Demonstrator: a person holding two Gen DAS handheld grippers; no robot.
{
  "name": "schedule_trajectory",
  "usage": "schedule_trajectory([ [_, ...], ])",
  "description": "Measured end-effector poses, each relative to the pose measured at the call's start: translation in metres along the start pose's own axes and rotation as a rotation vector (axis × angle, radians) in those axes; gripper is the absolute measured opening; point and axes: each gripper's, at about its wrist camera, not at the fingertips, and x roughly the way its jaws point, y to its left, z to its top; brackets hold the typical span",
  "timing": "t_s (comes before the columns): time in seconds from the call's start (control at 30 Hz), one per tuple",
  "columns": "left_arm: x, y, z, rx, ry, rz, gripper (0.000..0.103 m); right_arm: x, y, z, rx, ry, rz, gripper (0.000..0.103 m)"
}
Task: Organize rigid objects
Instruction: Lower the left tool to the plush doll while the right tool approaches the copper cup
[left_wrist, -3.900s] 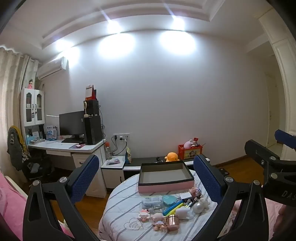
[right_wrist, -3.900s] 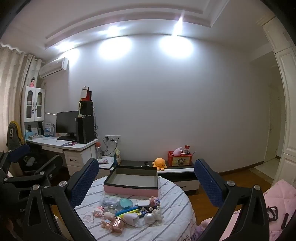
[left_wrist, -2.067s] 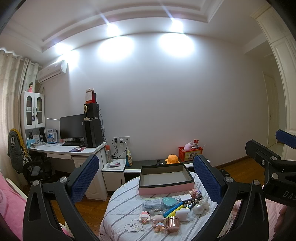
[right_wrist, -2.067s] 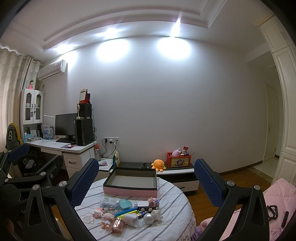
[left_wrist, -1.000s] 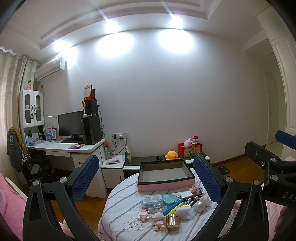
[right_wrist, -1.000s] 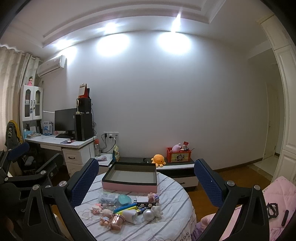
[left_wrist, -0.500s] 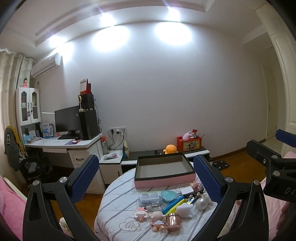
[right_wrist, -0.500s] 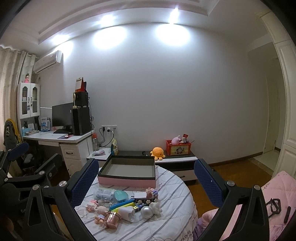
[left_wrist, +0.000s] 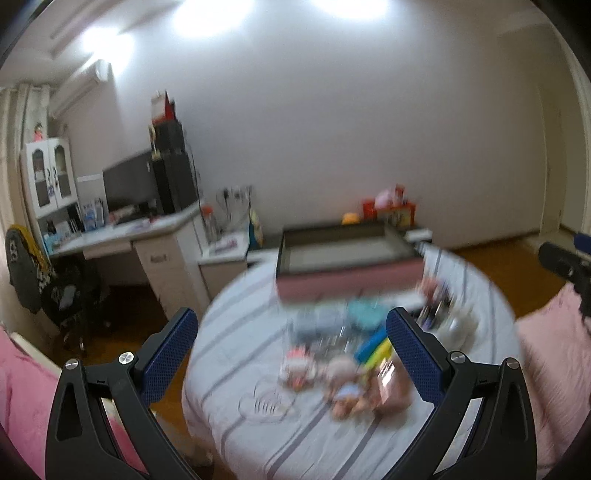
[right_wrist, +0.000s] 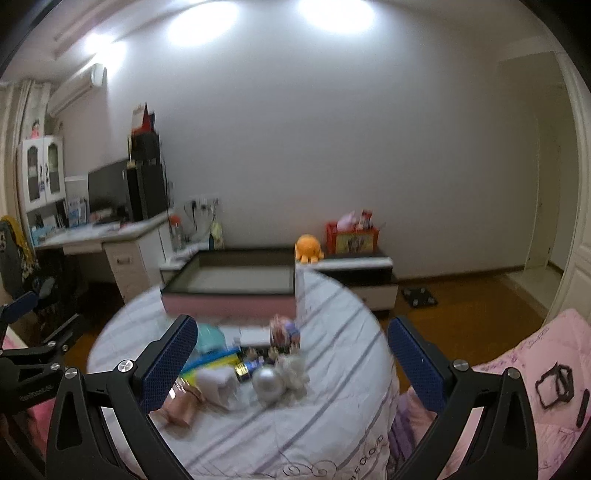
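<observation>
A round table under a striped white cloth (left_wrist: 236, 373) (right_wrist: 343, 398) carries a pink box with a dark rim (left_wrist: 347, 254) (right_wrist: 232, 284) at its far side. In front of the box lies a blurred heap of small toys (left_wrist: 343, 354) (right_wrist: 255, 362), among them a silver ball (right_wrist: 266, 382), a blue and yellow piece (left_wrist: 373, 347) and little dolls (left_wrist: 347, 397). My left gripper (left_wrist: 291, 354) hangs open above the heap, nothing between its blue pads. My right gripper (right_wrist: 291, 358) is open too, over the toys and holding nothing.
A white desk with monitor and speakers (right_wrist: 122, 206) stands at the left wall, with a dark chair (left_wrist: 55, 280) beside it. A low cabinet with an orange plush (right_wrist: 308, 248) and a red box (right_wrist: 352, 236) runs behind the table. Pink bedding (right_wrist: 535, 391) lies right.
Both grippers have tilted down and moved closer to the table; the box and toy heap now sit larger and higher in both views, with motion blur. Both remain open.
</observation>
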Motion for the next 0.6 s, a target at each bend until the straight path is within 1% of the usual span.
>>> schedule_trajectory([
  [0.03, 0.007, 0.002, -0.007, -0.008, 0.026, 0.003, 0.103, 0.011, -0.001, -0.013, -0.014, 0.028, 0.006, 0.103],
  [0.07, 0.015, 0.005, -0.015, -0.024, 0.052, 0.003, 0.103, 0.016, -0.003, -0.017, -0.019, 0.04, 0.005, 0.103],
  [0.13, 0.028, 0.008, -0.032, -0.042, 0.086, -0.027, 0.103, 0.033, -0.004, -0.036, -0.028, 0.092, -0.007, 0.103],
  [0.17, 0.036, 0.009, -0.041, -0.04, 0.112, -0.039, 0.103, 0.041, -0.004, -0.043, -0.027, 0.122, -0.001, 0.103],
  [0.23, 0.048, 0.007, -0.054, -0.036, 0.154, -0.03, 0.103, 0.055, -0.005, -0.059, -0.025, 0.18, 0.026, 0.103],
  [0.37, 0.068, -0.002, -0.07, -0.022, 0.219, -0.062, 0.103, 0.062, -0.003, -0.072, -0.04, 0.214, 0.041, 0.103],
  [0.5, 0.086, -0.013, -0.072, -0.005, 0.243, -0.07, 0.103, 0.068, -0.003, -0.078, -0.039, 0.243, 0.053, 0.103],
  [0.57, 0.096, -0.018, -0.074, 0.013, 0.252, -0.049, 0.103, 0.071, -0.004, -0.079, -0.035, 0.251, 0.054, 0.103],
  [0.6, 0.101, -0.02, -0.073, 0.016, 0.254, -0.053, 0.103, 0.071, -0.004, -0.08, -0.034, 0.255, 0.058, 0.103],
])
